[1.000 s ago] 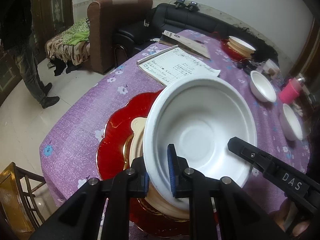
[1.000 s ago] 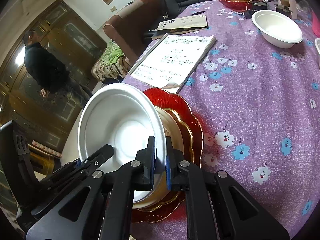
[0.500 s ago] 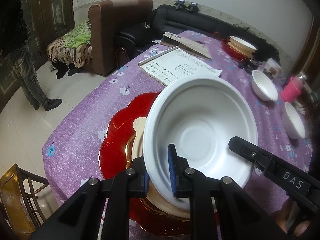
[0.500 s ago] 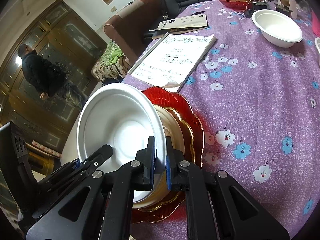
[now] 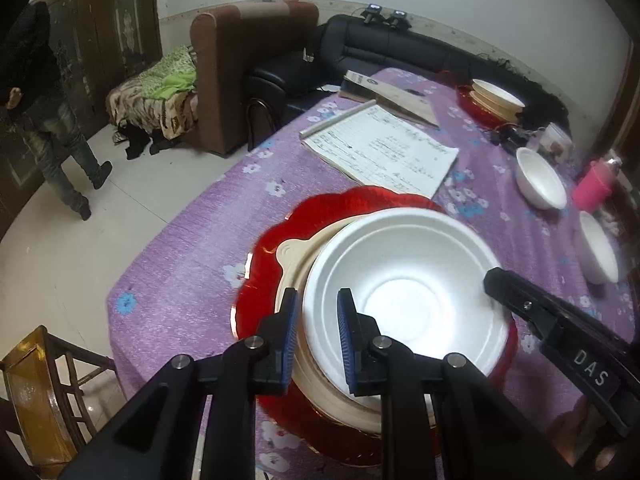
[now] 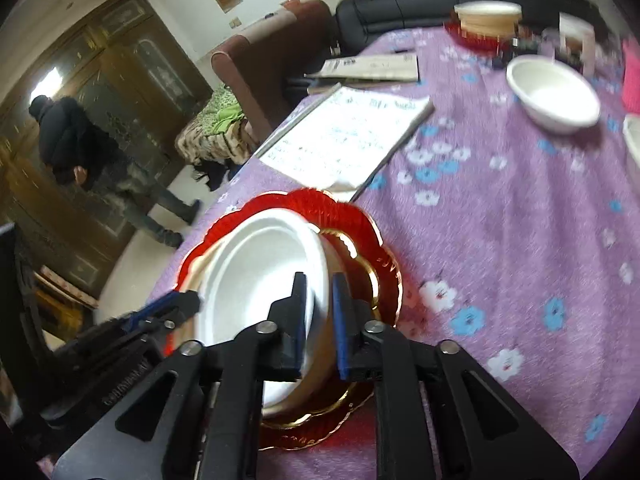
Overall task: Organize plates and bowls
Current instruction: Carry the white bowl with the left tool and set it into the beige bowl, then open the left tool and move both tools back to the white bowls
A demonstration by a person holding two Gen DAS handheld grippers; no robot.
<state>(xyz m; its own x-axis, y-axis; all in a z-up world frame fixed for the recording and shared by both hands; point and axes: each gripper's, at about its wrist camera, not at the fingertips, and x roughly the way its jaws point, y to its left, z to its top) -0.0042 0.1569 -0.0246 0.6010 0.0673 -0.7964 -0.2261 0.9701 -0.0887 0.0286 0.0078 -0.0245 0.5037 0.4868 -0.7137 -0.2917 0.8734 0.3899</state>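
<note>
A white foam bowl (image 5: 404, 300) rests on a cream plate (image 5: 296, 256), which lies on a red scalloped plate (image 5: 352, 200). My left gripper (image 5: 318, 340) is open, its jaws astride the bowl's near-left rim. My right gripper (image 6: 318, 320) is open too, its jaws astride the bowl's (image 6: 256, 284) right rim. A gold-rimmed plate (image 6: 360, 276) shows under the stack in the right wrist view. Each gripper shows in the other's view.
Two more white bowls (image 5: 540, 178) (image 5: 598, 248) stand at the right. A second plate stack (image 5: 492, 100) is at the far end. A notepad (image 5: 380, 148) and a pink cup (image 5: 596, 184) lie on the purple cloth. A person (image 6: 80, 140) stands by the door.
Both grippers have opened and let go of the white bowl. The bowl, held tilted before, now sits lower and flatter on the plate stack.
</note>
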